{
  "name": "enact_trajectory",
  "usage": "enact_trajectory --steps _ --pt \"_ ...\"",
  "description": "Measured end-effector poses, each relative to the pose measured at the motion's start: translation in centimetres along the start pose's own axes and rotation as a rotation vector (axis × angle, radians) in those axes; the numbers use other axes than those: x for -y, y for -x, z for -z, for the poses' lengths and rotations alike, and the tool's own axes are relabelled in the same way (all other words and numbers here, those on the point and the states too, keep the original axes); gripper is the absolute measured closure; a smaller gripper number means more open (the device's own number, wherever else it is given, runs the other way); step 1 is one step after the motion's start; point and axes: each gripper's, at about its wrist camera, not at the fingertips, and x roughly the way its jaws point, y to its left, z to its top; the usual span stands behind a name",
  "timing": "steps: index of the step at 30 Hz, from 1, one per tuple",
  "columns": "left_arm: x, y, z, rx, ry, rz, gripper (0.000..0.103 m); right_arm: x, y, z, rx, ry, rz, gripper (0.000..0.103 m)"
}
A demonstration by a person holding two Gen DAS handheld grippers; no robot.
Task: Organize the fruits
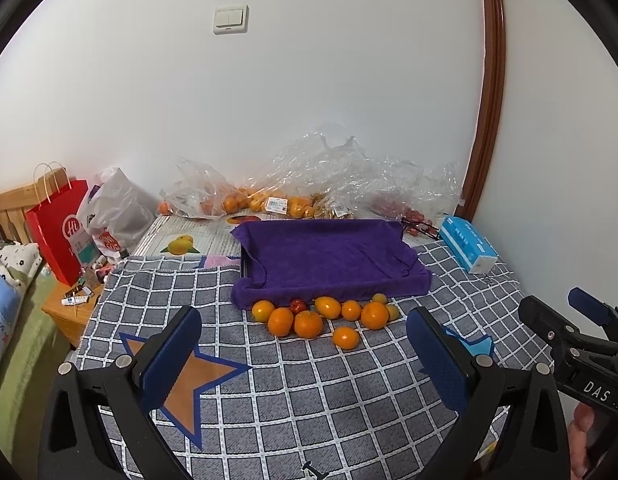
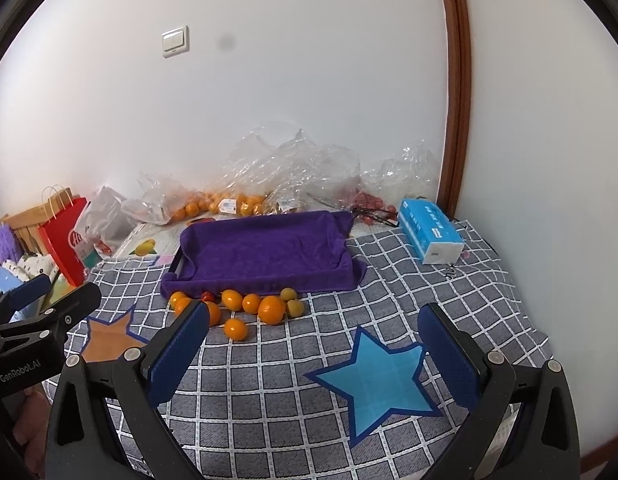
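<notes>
Both grippers were wide open and empty, hovering above the checked cloth [image 1: 309,400] well short of the fruit. Left gripper [image 1: 305,356] had its blue pads spread far apart, nothing between them; right gripper [image 2: 315,352] the same. Fruit cluster [image 1: 329,316] sat loose on the cloth, just in front of the purple-towel-lined tray [image 1: 329,256], some pieces touching its front edge: mostly oranges, one small red fruit [image 1: 297,306] and a couple of yellow-green ones [image 2: 293,307]. One orange [image 1: 345,337] lay slightly apart, nearest the grippers. Nothing lay on the tray. Behind it, clear plastic bags [image 1: 329,176] against the wall held more oranges. Blue tissue box [image 1: 467,243] sat right of the tray.
</notes>
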Motion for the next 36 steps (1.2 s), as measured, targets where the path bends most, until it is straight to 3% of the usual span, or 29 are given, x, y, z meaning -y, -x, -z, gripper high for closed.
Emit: enact_trajectory --steps 26,36 --pt "-1.5 -0.4 0.1 0.009 0.014 0.018 0.0 -1.6 -1.1 0.1 -0.012 0.031 -0.037 0.0" --pt "-2.4 -2.2 -0.3 -0.002 0.032 0.009 0.0 -2.4 -2.7 -0.1 -0.04 0.072 0.028 0.0"
